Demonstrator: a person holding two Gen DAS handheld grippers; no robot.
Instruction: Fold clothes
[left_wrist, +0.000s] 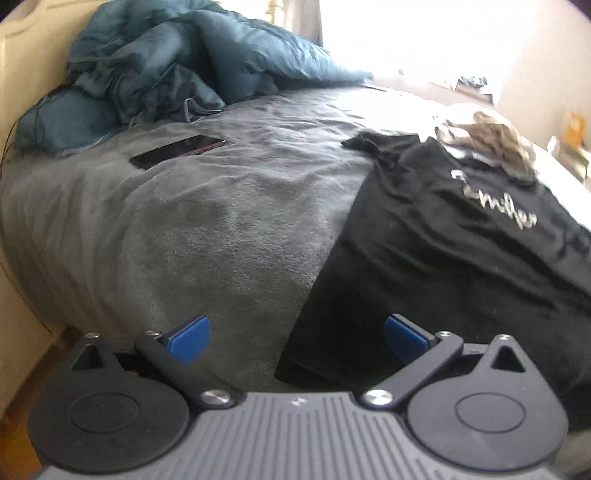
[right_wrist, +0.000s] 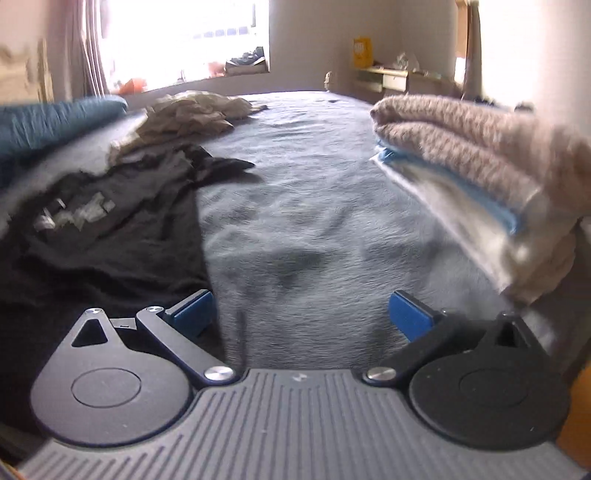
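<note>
A black T-shirt (left_wrist: 454, 236) with pale script lettering lies spread flat on the grey bed cover (left_wrist: 207, 221); the right wrist view shows it at the left (right_wrist: 110, 236). My left gripper (left_wrist: 297, 338) hovers open over the shirt's near left edge, nothing between its blue pads. My right gripper (right_wrist: 301, 314) stands wide open above bare cover just right of the shirt, empty. A crumpled beige garment (left_wrist: 491, 140) lies beyond the shirt's collar and shows in the right wrist view too (right_wrist: 192, 114).
A stack of folded clothes (right_wrist: 480, 166), tan knit on top, sits at the right. A bunched teal duvet (left_wrist: 166, 70) fills the bed's far left corner, and a dark phone (left_wrist: 177, 151) lies on the cover. Bright windows and a shelf (right_wrist: 391, 77) stand behind.
</note>
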